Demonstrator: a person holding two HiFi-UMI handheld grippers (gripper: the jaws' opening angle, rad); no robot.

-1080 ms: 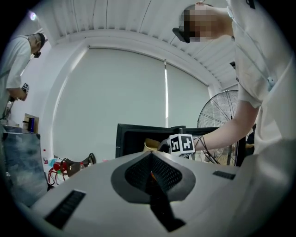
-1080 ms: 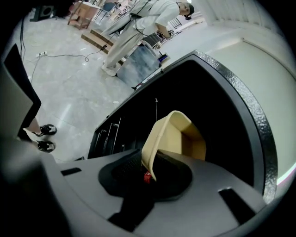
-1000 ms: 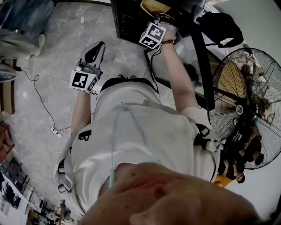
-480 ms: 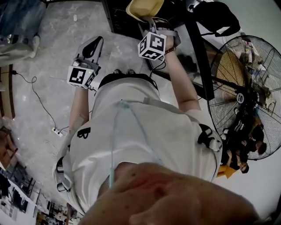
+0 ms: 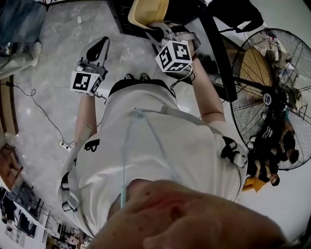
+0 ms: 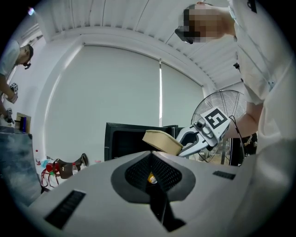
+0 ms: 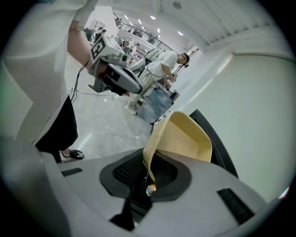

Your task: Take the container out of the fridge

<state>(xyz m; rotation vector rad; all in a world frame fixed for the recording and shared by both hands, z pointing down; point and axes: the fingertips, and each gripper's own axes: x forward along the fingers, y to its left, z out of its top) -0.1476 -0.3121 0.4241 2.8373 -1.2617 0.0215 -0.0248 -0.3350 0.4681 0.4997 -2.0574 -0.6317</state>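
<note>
grey floor (image 5: 53,39), fan (image 5: 272,97) at right, black fridge (image 5: 121,17) ahead. container (image 7: 185,139) in air just before fridge, tilted — right gripper (image 7: 147,178) jaws closing on its rim, one-edge grip for lifting out. left gripper (image 6: 151,169) jaws together, empty — held aside, likely kept out of the way.

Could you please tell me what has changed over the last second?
The right gripper has drawn the container back from the fridge toward the person, so more of it shows. Its fingers are closing on the container's wall. The left gripper stays raised beside it, shut and empty, barely shifted.
</note>
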